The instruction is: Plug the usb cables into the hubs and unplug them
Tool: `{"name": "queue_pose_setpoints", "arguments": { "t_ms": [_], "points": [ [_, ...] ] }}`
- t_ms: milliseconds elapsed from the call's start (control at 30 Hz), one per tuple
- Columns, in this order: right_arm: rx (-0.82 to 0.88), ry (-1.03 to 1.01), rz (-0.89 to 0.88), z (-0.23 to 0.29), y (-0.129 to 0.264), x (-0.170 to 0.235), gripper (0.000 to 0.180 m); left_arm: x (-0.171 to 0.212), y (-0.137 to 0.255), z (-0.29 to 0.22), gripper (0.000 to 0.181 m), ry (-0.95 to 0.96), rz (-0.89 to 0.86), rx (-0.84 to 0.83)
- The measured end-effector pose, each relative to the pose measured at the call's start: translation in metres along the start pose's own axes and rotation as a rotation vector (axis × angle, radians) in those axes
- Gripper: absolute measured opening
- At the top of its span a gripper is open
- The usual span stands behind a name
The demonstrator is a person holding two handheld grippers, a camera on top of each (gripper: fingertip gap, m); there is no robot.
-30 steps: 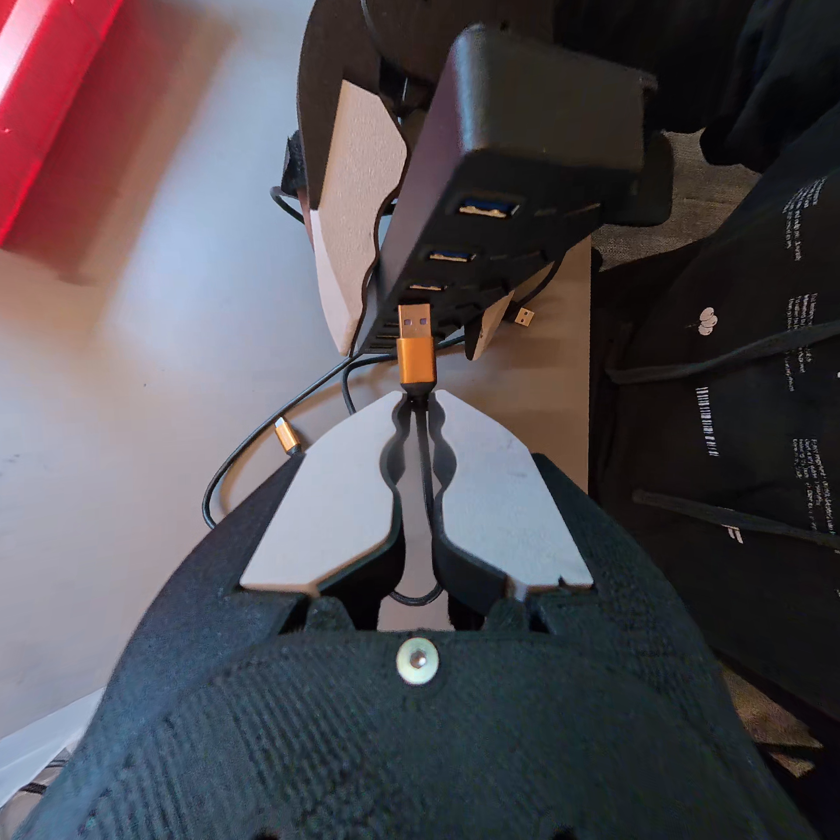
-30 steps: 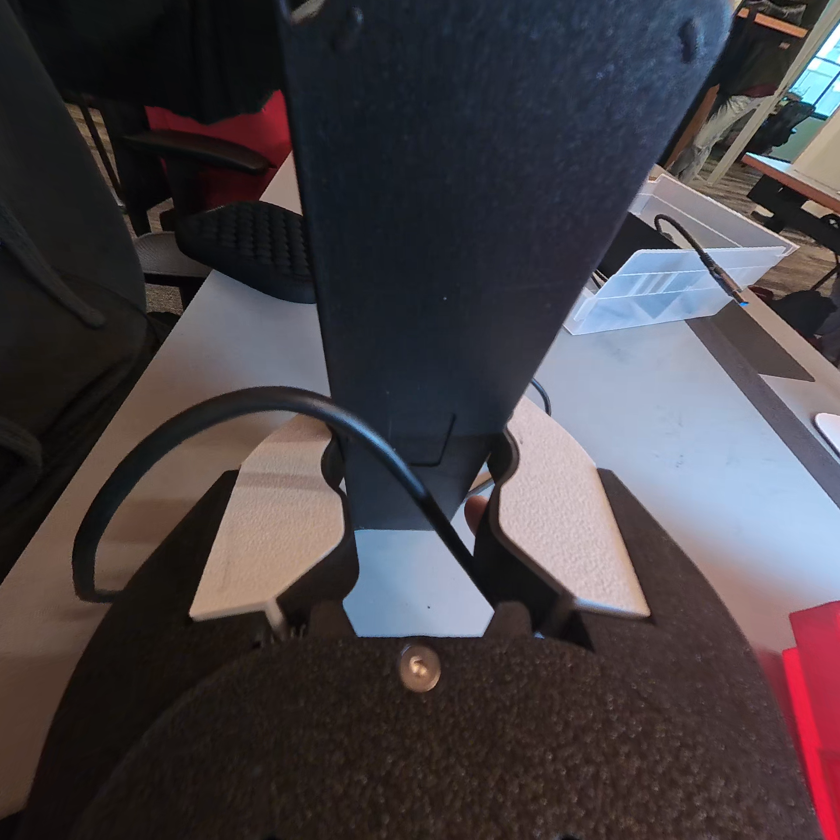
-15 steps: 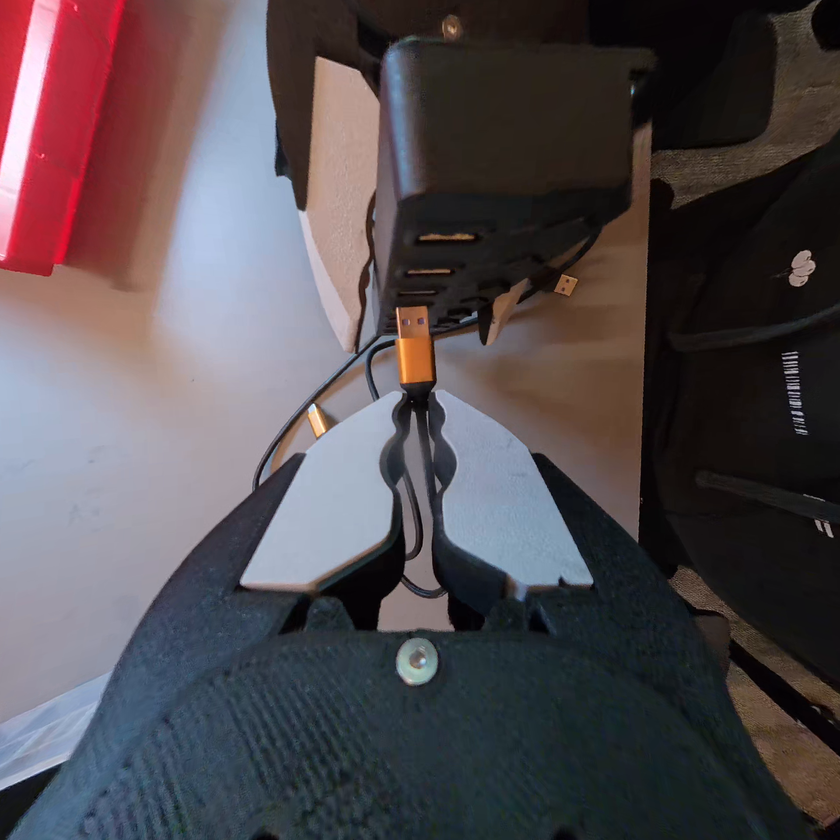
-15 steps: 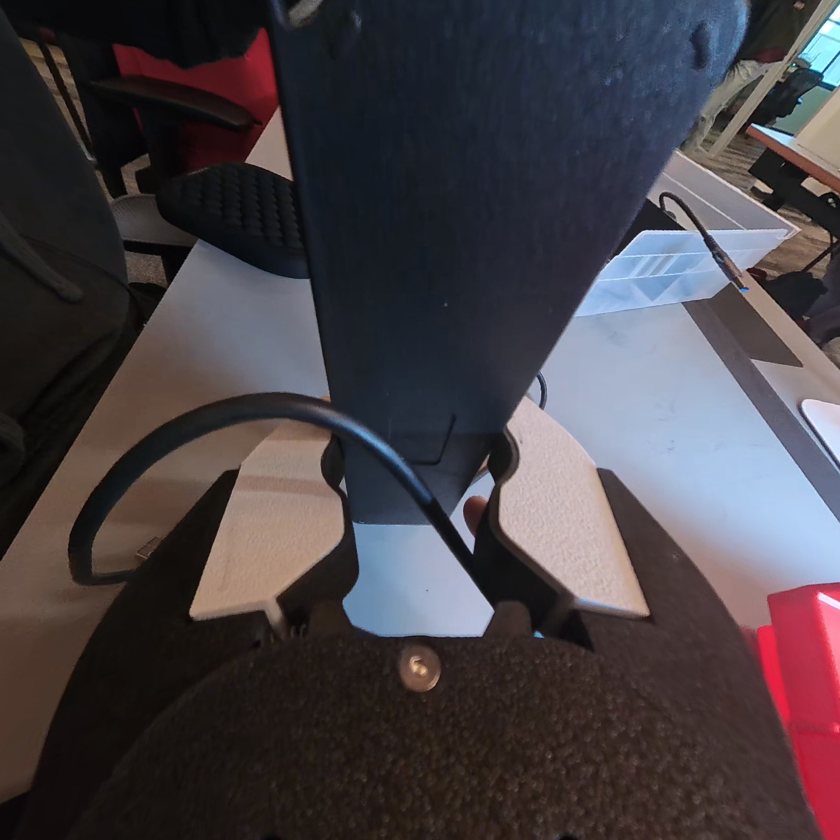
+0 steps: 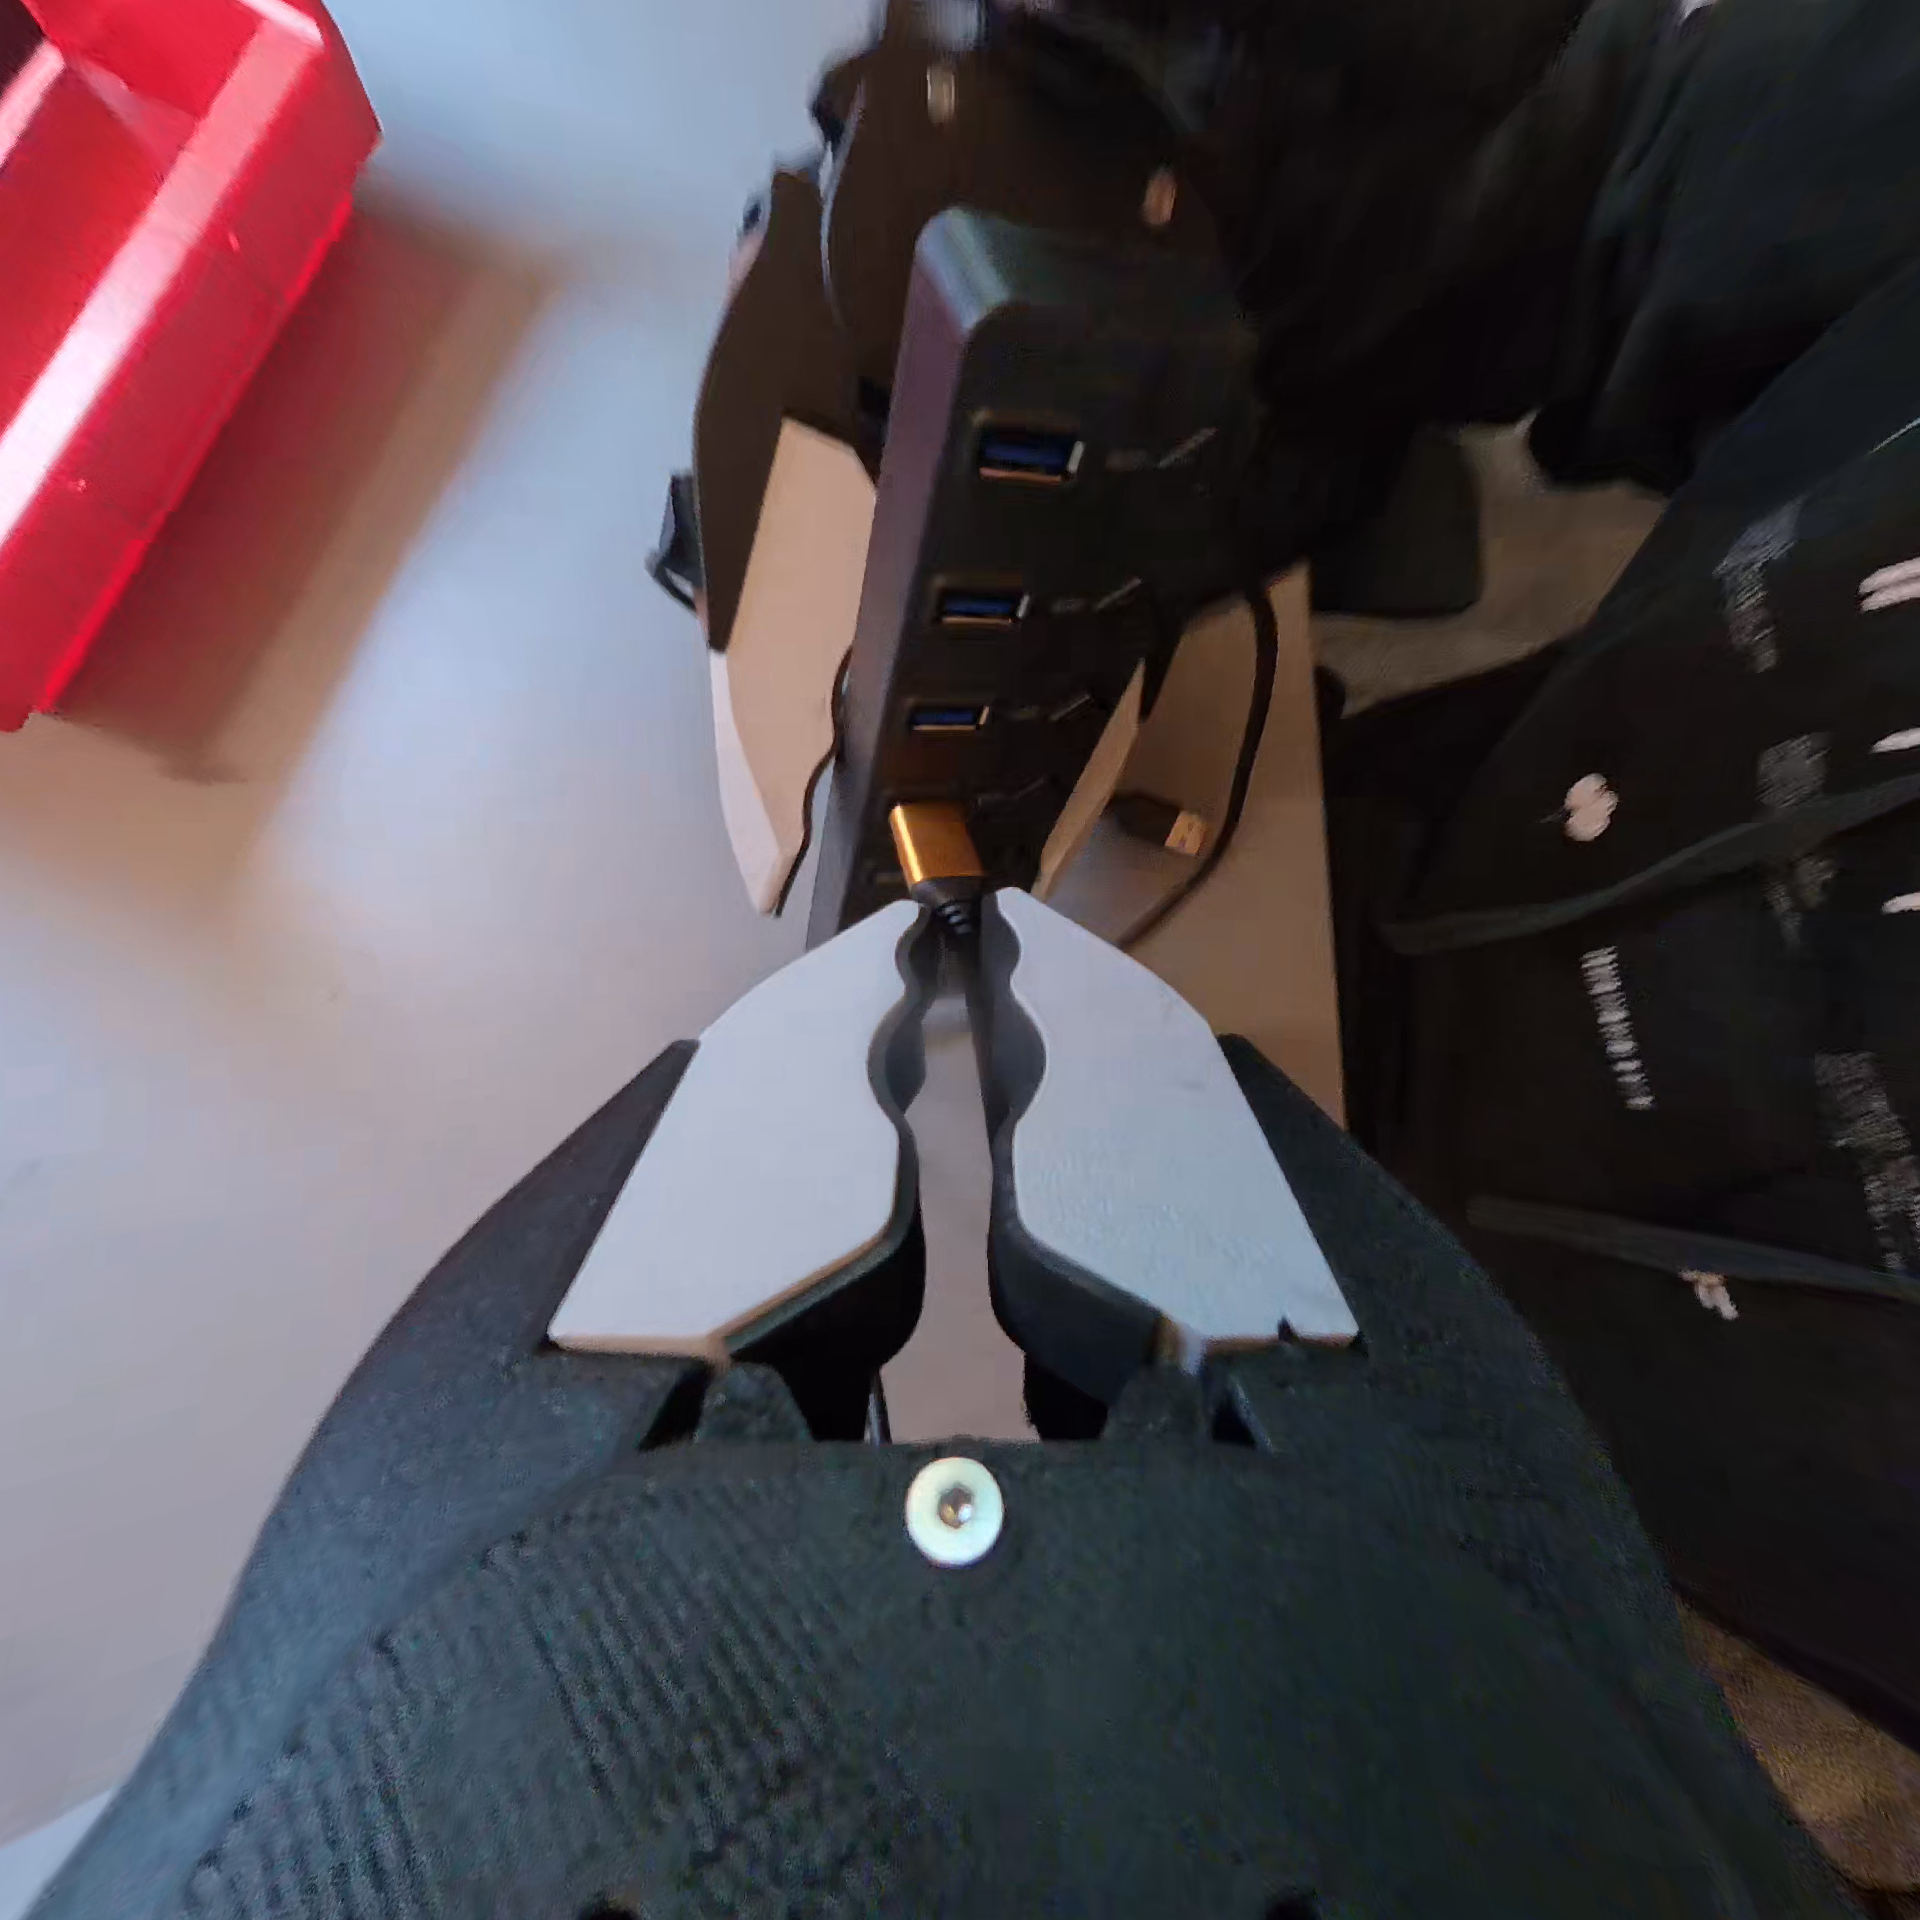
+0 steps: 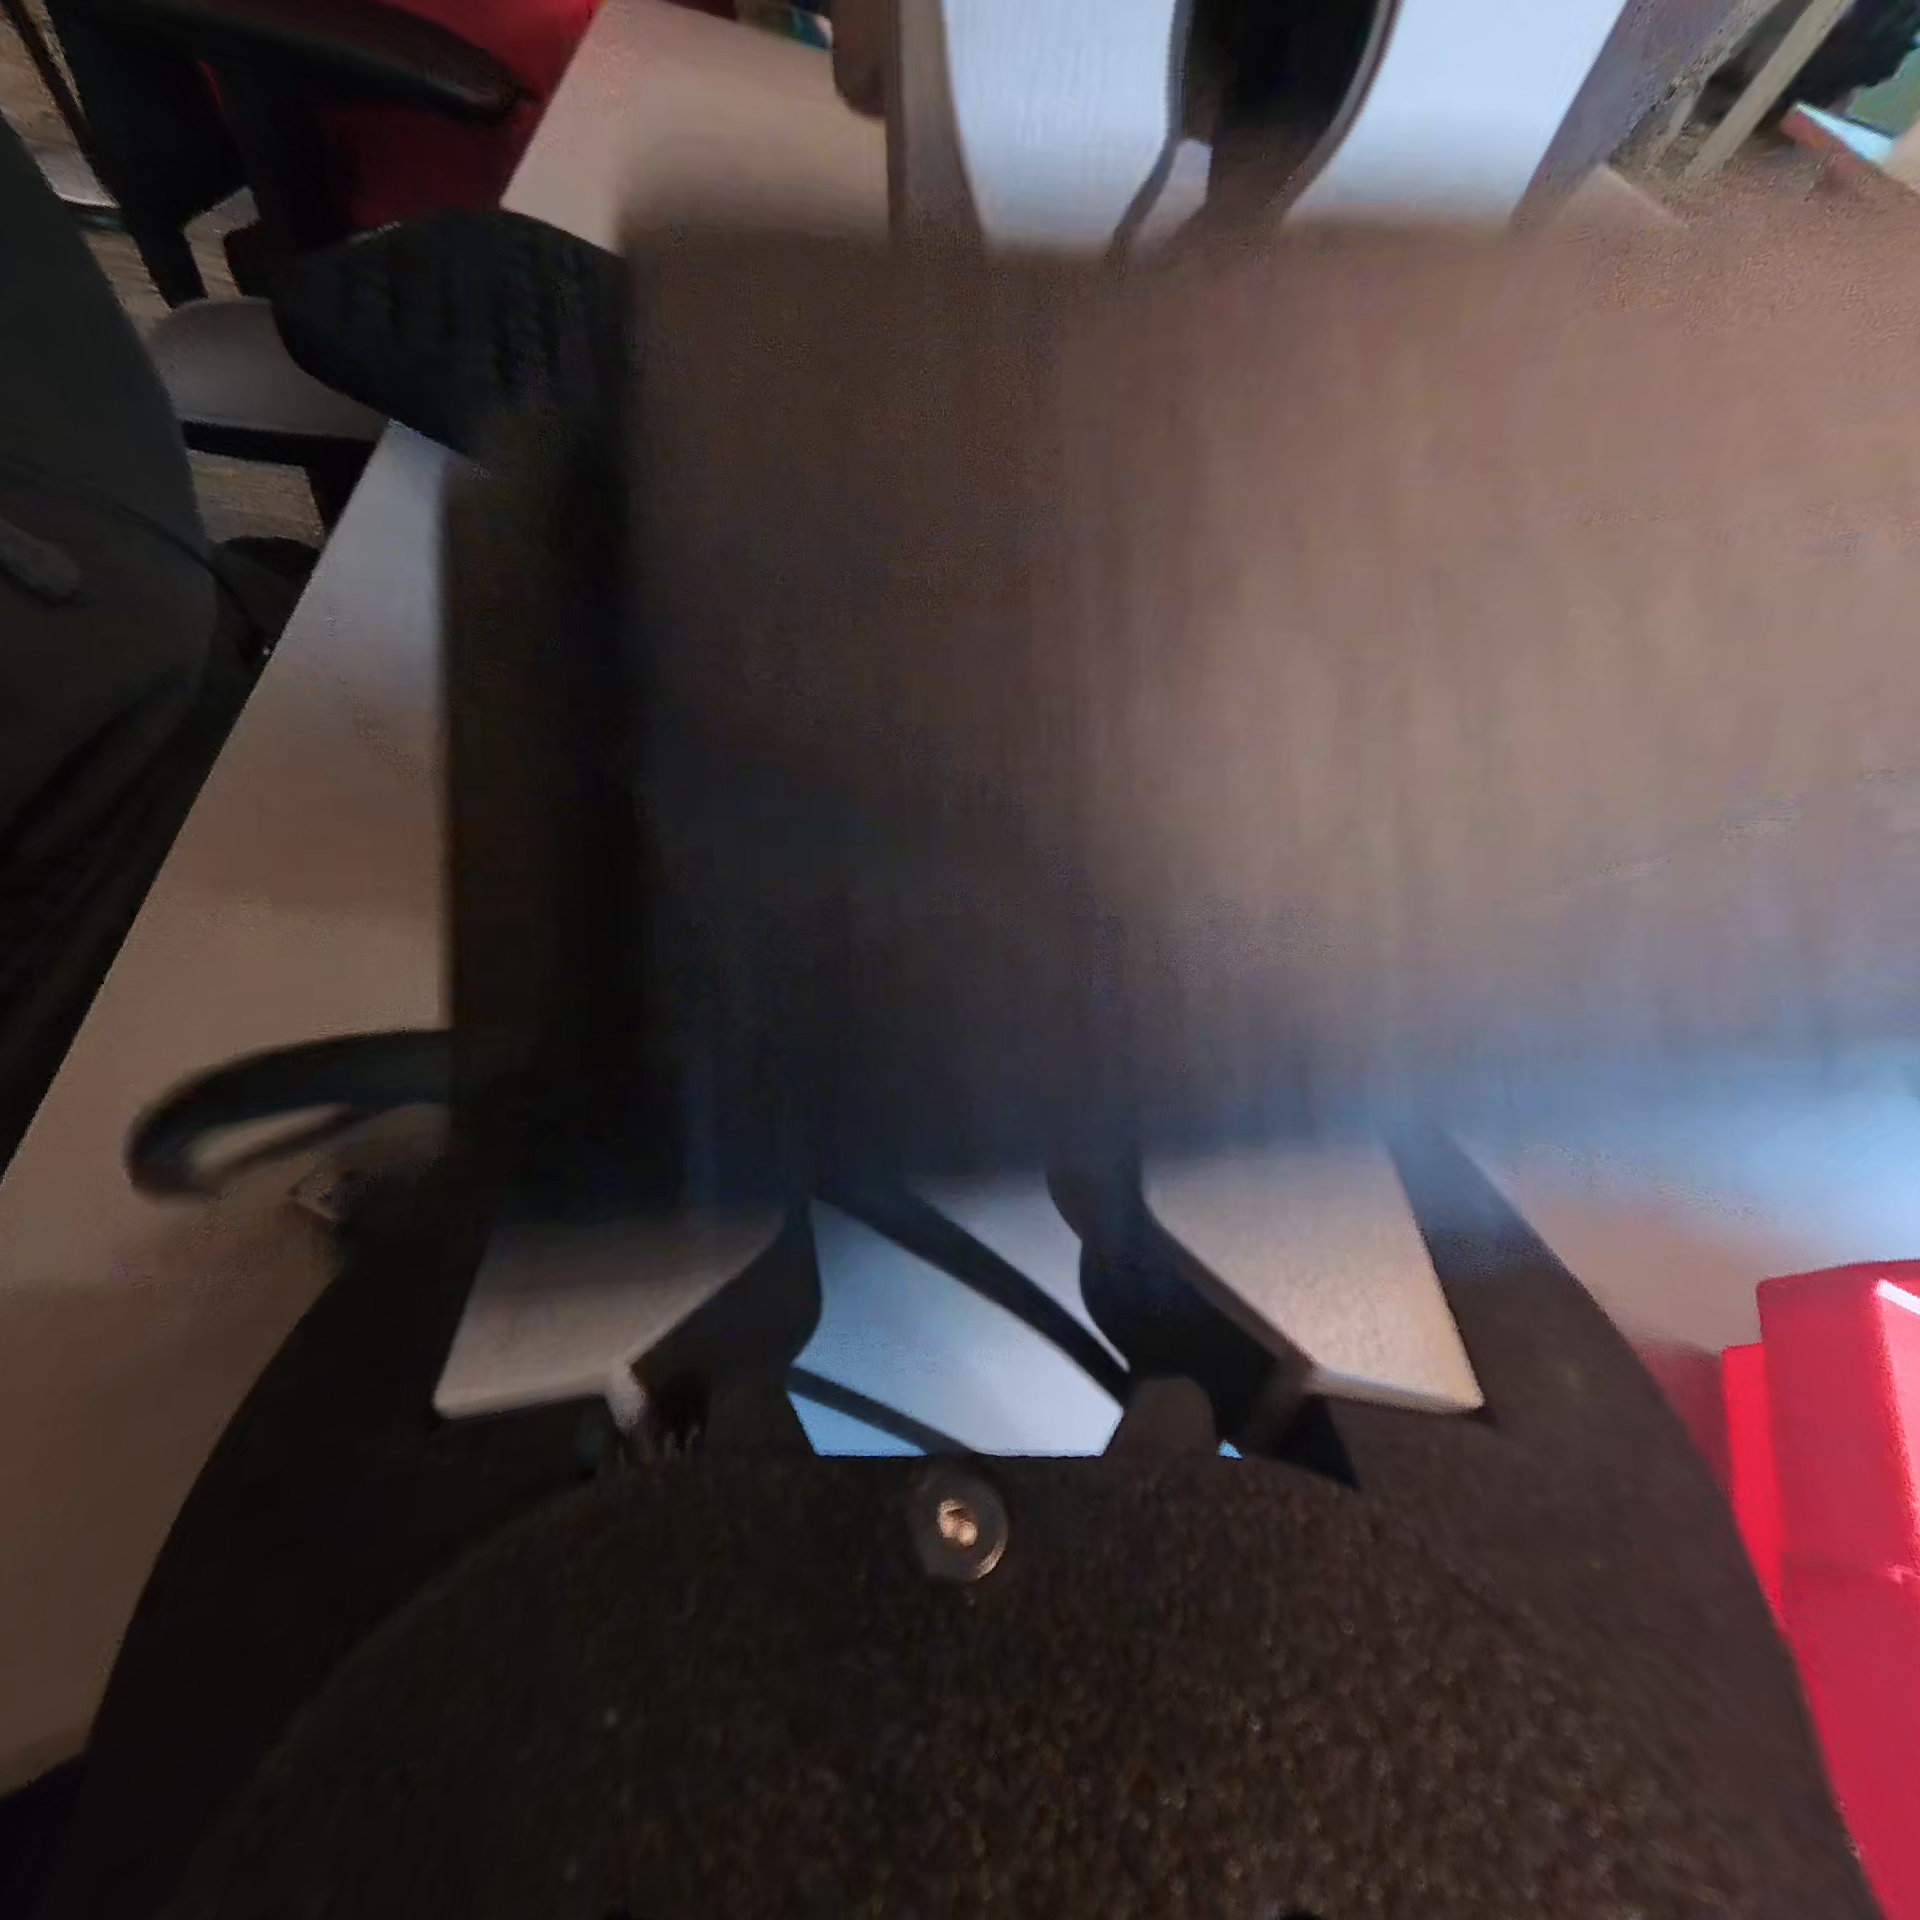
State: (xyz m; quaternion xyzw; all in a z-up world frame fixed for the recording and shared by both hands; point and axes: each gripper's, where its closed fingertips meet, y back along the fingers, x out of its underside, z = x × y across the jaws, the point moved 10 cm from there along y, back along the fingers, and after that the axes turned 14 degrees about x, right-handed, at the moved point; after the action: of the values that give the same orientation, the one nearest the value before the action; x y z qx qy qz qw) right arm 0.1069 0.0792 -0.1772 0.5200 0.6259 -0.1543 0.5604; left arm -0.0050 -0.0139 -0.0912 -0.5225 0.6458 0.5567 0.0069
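Observation:
In the left wrist view, my left gripper [image 5: 956, 914] is shut on the black cable just behind its orange USB plug [image 5: 933, 844]. The plug's metal tip is inside a lower port of the black USB hub [image 5: 1049, 499]. Three blue ports above it are empty. The right gripper's pale fingers [image 5: 753, 727] flank the hub and hold it off the table. In the right wrist view, my right gripper [image 6: 935, 1195] is shut on the hub [image 6: 831, 727], which is a dark motion-blurred mass hiding the fingertips. The hub's black cable [image 6: 260, 1091] loops to the left.
A red plastic bin [image 5: 135, 312] sits on the white table [image 5: 312, 1039] at the left; it also shows in the right wrist view [image 6: 1849, 1507]. A second orange plug [image 5: 1179, 828] lies by the table's right edge. Dark clothing [image 5: 1662, 935] hangs beyond that edge. A black chair [image 6: 447, 312] stands at far left. The tips of one gripper are about 5 cm away from the tips of the other.
The orange plug was just short of the hub with its metal tip showing; now the tip is inside the port. The hub has moved, and the right wrist view has gone blurred.

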Motion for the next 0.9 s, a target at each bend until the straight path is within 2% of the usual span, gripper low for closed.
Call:
{"name": "queue_pose_setpoints", "arguments": {
  "t_ms": [133,233,300,433,500,567,667,733,900],
  "points": [
    [-0.018,-0.043,-0.040,-0.002,-0.004,0.001,0.063,0.002,0.004,-0.003,0.008,-0.070,-0.025,-0.040],
    [-0.020,-0.105,-0.127,-0.007,0.003,-0.003,0.063,0.010,0.023,-0.005,0.011,-0.090,-0.145,-0.058],
    [0.007,-0.125,-0.162,-0.011,0.009,-0.004,0.063,0.018,0.055,-0.005,0.017,-0.080,-0.246,-0.121],
    [0.036,-0.172,-0.206,-0.022,0.019,-0.003,0.062,0.058,0.143,0.008,0.018,0.016,-0.377,-0.418],
    [0.043,-0.189,-0.222,-0.025,0.022,-0.003,0.062,0.093,0.177,0.027,0.019,0.144,-0.295,-0.558],
    [0.046,-0.199,-0.232,-0.026,0.023,-0.002,0.062,0.133,0.194,0.052,0.018,0.300,-0.185,-0.627],
    [0.036,-0.200,-0.226,-0.026,0.021,-0.002,0.062,0.188,0.186,0.094,0.018,0.544,-0.095,-0.569],
    [0.039,-0.193,-0.215,-0.025,0.020,-0.002,0.062,0.213,0.172,0.117,0.019,0.637,-0.048,-0.542],
    [0.046,-0.203,-0.209,-0.026,0.020,0.001,0.062,0.247,0.145,0.158,0.020,0.755,0.045,-0.528]
  ]
}}
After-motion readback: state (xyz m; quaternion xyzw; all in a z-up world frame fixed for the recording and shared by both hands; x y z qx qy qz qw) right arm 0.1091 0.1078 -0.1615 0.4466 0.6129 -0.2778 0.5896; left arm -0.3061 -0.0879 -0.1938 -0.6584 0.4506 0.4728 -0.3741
